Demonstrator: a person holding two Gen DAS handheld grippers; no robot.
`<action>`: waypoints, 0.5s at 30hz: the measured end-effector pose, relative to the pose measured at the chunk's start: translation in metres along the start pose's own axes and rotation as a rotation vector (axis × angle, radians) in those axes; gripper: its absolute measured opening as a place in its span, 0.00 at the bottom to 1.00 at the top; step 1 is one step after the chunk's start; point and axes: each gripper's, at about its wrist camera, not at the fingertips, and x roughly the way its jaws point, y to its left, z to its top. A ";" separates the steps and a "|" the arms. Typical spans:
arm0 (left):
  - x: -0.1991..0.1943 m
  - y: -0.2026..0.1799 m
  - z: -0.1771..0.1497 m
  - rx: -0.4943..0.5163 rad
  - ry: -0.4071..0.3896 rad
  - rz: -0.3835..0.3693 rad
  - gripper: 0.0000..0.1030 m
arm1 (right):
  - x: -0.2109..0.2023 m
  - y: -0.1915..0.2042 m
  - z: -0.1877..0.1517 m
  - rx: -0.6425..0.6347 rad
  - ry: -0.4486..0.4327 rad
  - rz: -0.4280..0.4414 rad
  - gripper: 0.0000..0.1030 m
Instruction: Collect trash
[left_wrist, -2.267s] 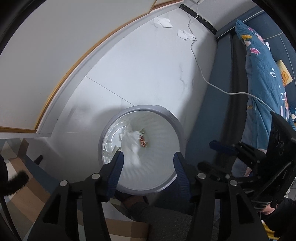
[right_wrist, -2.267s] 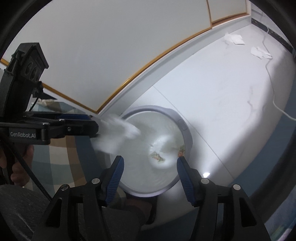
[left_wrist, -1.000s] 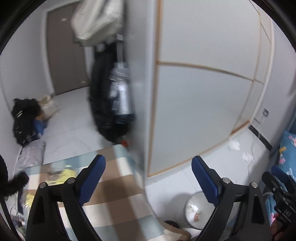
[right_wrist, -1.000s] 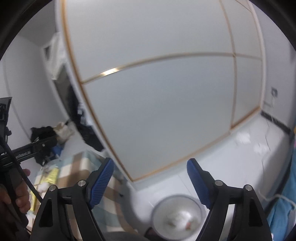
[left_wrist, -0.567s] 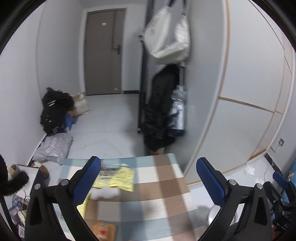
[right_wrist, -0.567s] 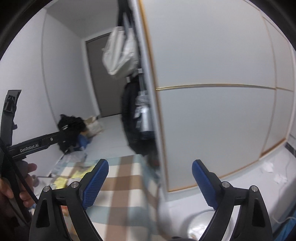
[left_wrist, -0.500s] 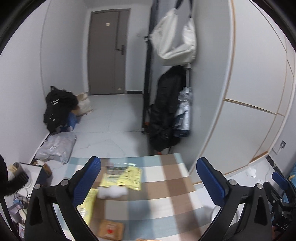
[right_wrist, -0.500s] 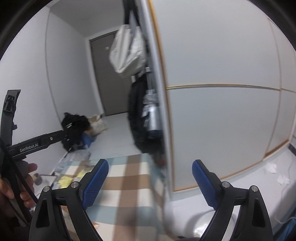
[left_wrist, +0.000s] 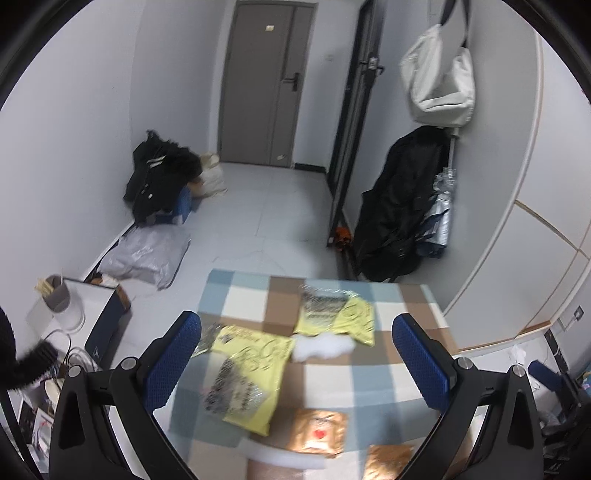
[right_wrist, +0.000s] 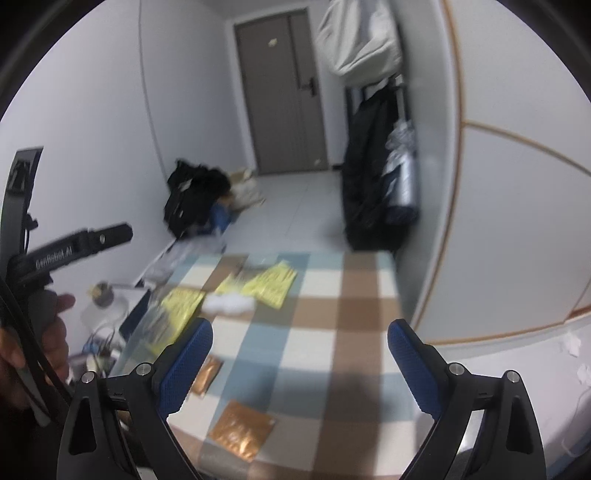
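A checked tablecloth table (left_wrist: 384, 373) (right_wrist: 325, 347) carries the trash. Two yellow snack wrappers (left_wrist: 334, 312) (left_wrist: 245, 380) lie on it, with a white crumpled tissue (left_wrist: 321, 347) between them. Both wrappers (right_wrist: 269, 282) (right_wrist: 173, 314) and the tissue (right_wrist: 229, 304) also show in the right wrist view. Two copper foil packets (left_wrist: 319, 428) (right_wrist: 240, 428) lie near the front edge. My left gripper (left_wrist: 297, 358) is open and empty above the table. My right gripper (right_wrist: 299, 369) is open and empty, right of the left one (right_wrist: 74, 247).
A white side table with a grey cup (left_wrist: 55, 293) stands left of the table. Black bags (left_wrist: 159, 177) and a grey sack (left_wrist: 146, 256) lie on the floor by the left wall. Coats (left_wrist: 395, 214) hang on the right. White tissues (right_wrist: 572, 343) lie on the floor at right.
Both grippers have swung up and left from the white bin on the floor to the table. Their jaws have widened. The tissue the left one dropped stayed in the bin.
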 end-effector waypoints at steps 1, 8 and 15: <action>0.001 0.005 -0.002 -0.005 0.006 0.000 0.99 | 0.003 0.006 -0.004 -0.007 0.014 0.002 0.94; 0.007 0.029 -0.013 -0.021 0.064 -0.020 0.99 | 0.036 0.027 -0.035 -0.002 0.148 0.036 0.94; 0.004 0.053 -0.014 -0.057 0.087 -0.030 0.99 | 0.059 0.048 -0.054 -0.019 0.238 0.094 0.93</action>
